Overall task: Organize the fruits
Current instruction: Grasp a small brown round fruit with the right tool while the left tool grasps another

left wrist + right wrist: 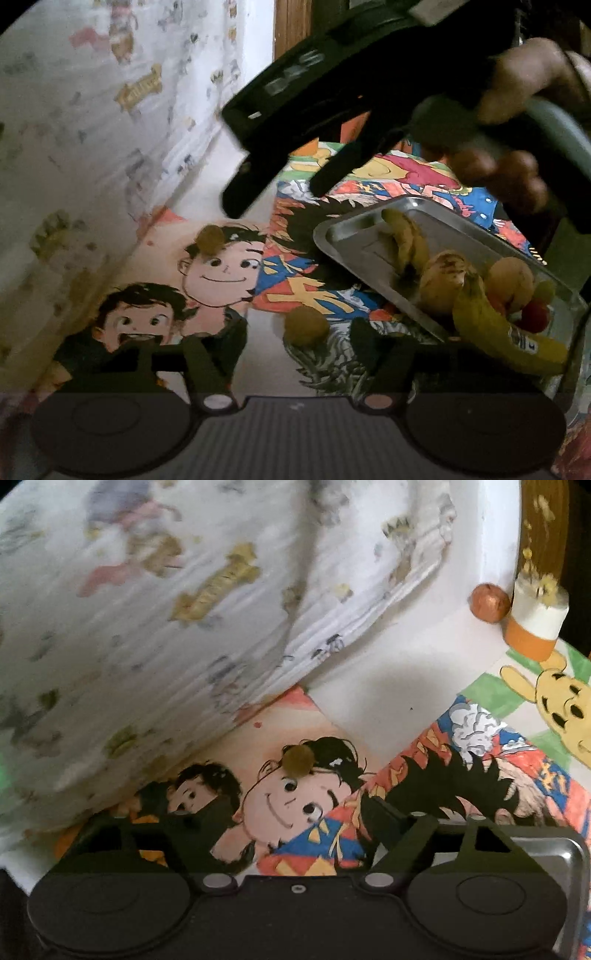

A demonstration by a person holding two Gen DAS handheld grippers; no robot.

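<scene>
A dim corner laid over with cartoon pictures

We see a white printed cloth (184,609) draped on the left, a cartoon-covered surface (295,812) below it, a wooden post (291,29) behind, and a white and orange cylinder (535,624) at the far edge.

Left hand-held gripper (299,332): black body, ribbed grey plate at centre, two round black discs, pale pivot pins at finger roots. Right hand-held gripper (295,812): same black build, small screw on centre plate; blurred white lettering on its side, grey-green handle (546,125).
</scene>
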